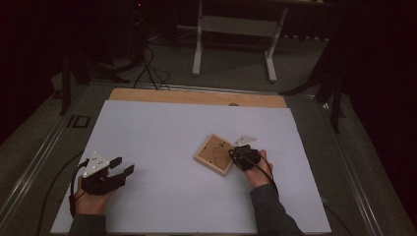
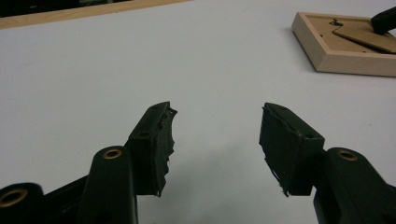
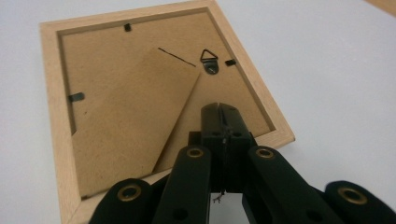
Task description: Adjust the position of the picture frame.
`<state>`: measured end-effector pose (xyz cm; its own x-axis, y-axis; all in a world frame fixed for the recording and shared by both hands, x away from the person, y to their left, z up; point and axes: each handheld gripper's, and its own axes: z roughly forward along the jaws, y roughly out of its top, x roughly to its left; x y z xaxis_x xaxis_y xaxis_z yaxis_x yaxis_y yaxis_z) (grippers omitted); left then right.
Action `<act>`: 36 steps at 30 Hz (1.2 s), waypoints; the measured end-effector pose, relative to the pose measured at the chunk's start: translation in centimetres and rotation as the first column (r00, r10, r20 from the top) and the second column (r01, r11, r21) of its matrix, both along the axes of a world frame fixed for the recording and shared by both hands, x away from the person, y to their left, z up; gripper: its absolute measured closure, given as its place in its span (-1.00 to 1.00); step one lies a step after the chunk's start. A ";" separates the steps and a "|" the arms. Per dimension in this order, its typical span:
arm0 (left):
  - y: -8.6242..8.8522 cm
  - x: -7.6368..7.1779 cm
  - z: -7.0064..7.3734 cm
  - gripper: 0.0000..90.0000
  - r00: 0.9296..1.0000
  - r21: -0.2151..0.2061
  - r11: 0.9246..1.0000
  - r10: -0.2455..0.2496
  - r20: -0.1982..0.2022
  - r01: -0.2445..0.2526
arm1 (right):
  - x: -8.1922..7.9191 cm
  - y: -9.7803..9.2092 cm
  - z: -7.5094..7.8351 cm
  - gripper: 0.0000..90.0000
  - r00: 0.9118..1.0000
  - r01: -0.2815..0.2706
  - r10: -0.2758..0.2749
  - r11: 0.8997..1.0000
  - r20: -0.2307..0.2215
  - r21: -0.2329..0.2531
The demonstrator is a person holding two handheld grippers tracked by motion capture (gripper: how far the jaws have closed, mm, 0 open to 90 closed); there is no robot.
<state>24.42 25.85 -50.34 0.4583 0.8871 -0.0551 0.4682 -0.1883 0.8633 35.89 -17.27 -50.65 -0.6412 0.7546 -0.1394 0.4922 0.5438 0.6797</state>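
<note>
A light wooden picture frame point(image 1: 214, 153) lies face down on the white table top, right of the middle. Its brown backing point(image 3: 107, 74), folded stand flap point(image 3: 135, 116) and small metal hanger point(image 3: 209, 59) face up. My right gripper point(image 1: 233, 153) is shut, its jaws pressed together, their tips point(image 3: 219, 110) over the backing just inside the frame's near rail; nothing shows between them. My left gripper point(image 1: 123, 165) rests low at the front left, far from the frame point(image 2: 345, 44), open point(image 2: 215, 135) with bare table between its jaws. The right gripper's black tip point(image 2: 385, 21) shows on the frame.
The white sheet point(image 1: 162, 137) covers most of the table, with a wooden strip point(image 1: 196, 97) along its far edge. Beyond stand a white desk frame point(image 1: 233, 25) and floor cables point(image 1: 147, 69). Metal rails point(image 1: 39, 147) run along both sides.
</note>
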 end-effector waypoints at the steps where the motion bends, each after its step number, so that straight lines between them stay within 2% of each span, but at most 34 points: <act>1: 0.0 0.0 0.0 -0.02 1.000 0.001 1.000 -0.001 0.000 0.001 | -0.1 0.0 0.0 1.00 1.000 -0.001 0.001 1.000 -0.006 0.006; 10: -0.2 0.0 0.0 -0.02 1.000 0.008 1.000 -0.008 -0.003 0.008 | -1.9 0.3 0.1 1.00 0.998 -0.051 0.052 0.998 -0.039 0.038; 19: -1.1 0.1 0.0 0.00 0.999 0.017 0.999 -0.035 0.001 0.035 | -3.8 1.7 0.1 1.00 0.991 -0.120 0.123 0.991 -0.055 0.052; 26: -2.9 0.6 0.0 0.05 0.997 0.013 0.997 -0.076 0.001 0.076 | -4.7 3.1 0.0 1.00 0.985 -0.155 0.160 0.985 -0.060 0.079; 33: -5.3 1.1 -0.5 0.12 0.991 0.053 0.990 -0.130 -0.029 0.131 | -5.4 4.9 -0.2 1.00 0.979 -0.193 0.199 0.977 -0.052 0.091; 36: -5.8 1.3 -0.7 0.12 0.990 0.044 0.990 -0.134 -0.034 0.136 | -5.6 5.7 -0.3 1.00 0.976 -0.208 0.213 0.973 -0.048 0.097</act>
<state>25.75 20.04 -51.04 0.5727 0.8192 -0.0315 0.4619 -0.2906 0.8380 30.32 -11.57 -50.93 -0.7918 0.6098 -0.0349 0.4132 0.5769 0.7046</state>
